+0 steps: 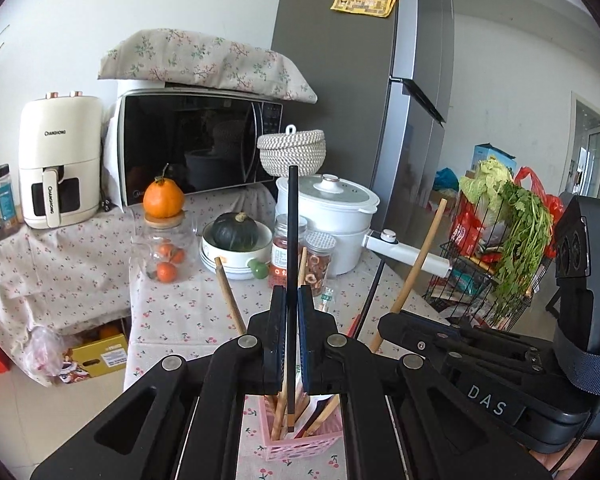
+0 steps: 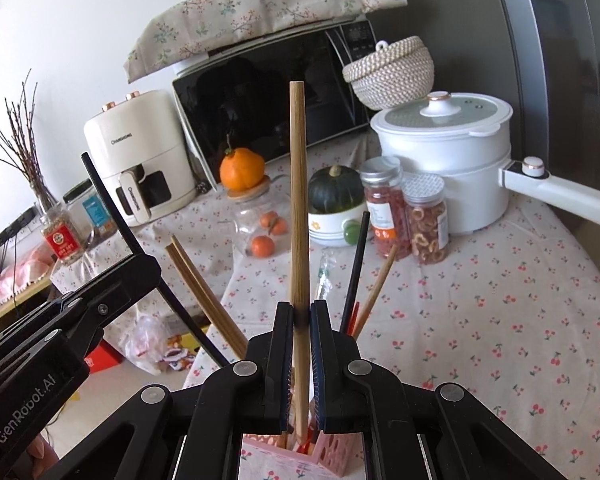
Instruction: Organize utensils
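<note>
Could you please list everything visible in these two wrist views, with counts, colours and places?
Black chopstick: one, upright in left gripper.
Wooden chopstick: one, tan, upright in right gripper.
Utensil holder: one, pink, perforated, below both grippers, holding more chopsticks.
Microwave: one, black door, back of table, under a floral cushion.
Air fryer: one, cream, left of microwave.
Electric pot: one, white, beside the grey fridge.
Woven basket: one, whitish, lidded.
Squash: one, dark green, in a bowl.
Vegetable rack: one, black wire, far right.
Left gripper: black, shut.
Right gripper: black, shut.
</note>
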Available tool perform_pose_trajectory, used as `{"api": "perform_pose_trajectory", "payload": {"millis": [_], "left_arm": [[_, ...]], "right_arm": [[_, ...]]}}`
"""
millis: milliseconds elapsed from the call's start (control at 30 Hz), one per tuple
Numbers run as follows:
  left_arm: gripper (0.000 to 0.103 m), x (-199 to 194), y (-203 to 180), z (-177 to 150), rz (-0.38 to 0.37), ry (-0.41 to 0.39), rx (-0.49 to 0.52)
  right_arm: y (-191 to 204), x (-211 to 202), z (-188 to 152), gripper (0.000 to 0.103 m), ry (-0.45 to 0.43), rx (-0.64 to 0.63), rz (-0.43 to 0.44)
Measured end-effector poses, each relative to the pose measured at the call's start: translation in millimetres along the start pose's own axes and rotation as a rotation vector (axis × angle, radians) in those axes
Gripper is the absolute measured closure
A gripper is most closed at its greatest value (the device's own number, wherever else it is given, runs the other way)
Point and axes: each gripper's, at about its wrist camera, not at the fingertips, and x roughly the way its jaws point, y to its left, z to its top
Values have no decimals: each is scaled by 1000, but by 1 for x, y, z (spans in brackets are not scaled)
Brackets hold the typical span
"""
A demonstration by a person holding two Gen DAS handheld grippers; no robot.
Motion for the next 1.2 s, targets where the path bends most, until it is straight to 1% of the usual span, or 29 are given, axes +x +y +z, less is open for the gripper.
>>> {"api": "perform_pose_trajectory", "payload": {"millis": [133,233,267,333,367,400,533,600,667,733,800,833,900,933,1000,1033,1067,1100,1133,1200], "left_arm": [[97,8,2,-5,1,33,-10],[96,8,3,-6,23,46,-15],[93,8,4,-6,28,47,-16],[84,7,5,-7,33,53,-23],[74,5,6,-8,35,54,-29],[67,4,8,-9,38,53,-36],[59,-2,12,-10,48,65,-56],[50,-4,14,-12,63,83,-68],[44,-6,17,-14,75,100,-82],[40,-8,18,-17,90,117,-89],[33,-12,18,-20,108,133,-94],[32,-14,18,-21,116,140,-97],[24,-19,16,-24,131,151,-103],[23,-22,15,-25,133,156,-105],[10,-28,9,-28,134,176,-89],[6,-31,5,-31,132,179,-73],[0,-34,1,-33,133,182,-58],[0,-37,-3,-35,136,183,-47],[0,-40,-7,-38,142,186,-38],[0,-44,-12,-41,148,202,-25]], "right_arm": [[-2,8,-3,96,24,2,-9],[-4,11,-5,96,39,3,-12],[-4,12,-5,96,42,2,-13],[-4,13,-6,96,47,1,-13],[-4,13,-6,96,48,1,-14],[-4,13,-6,96,50,1,-13],[-4,12,-6,95,53,-1,-13],[-5,12,-6,94,56,1,-8],[-6,9,-6,92,47,6,-4],[-7,5,-5,86,42,4,-5],[-9,-2,-3,70,27,0,-8],[-10,-7,-2,66,18,-2,-9],[-12,-18,0,58,-2,-9,-16],[-13,-24,1,55,-11,-13,-23],[-17,-37,3,41,-31,-17,-41],[-19,-43,4,37,-41,-16,-53],[-21,-50,4,29,-50,-17,-67],[-23,-57,4,23,-62,-21,-81],[-25,-65,4,20,-78,-27,-93],[-26,-79,3,4,-103,-48,-114]]}}
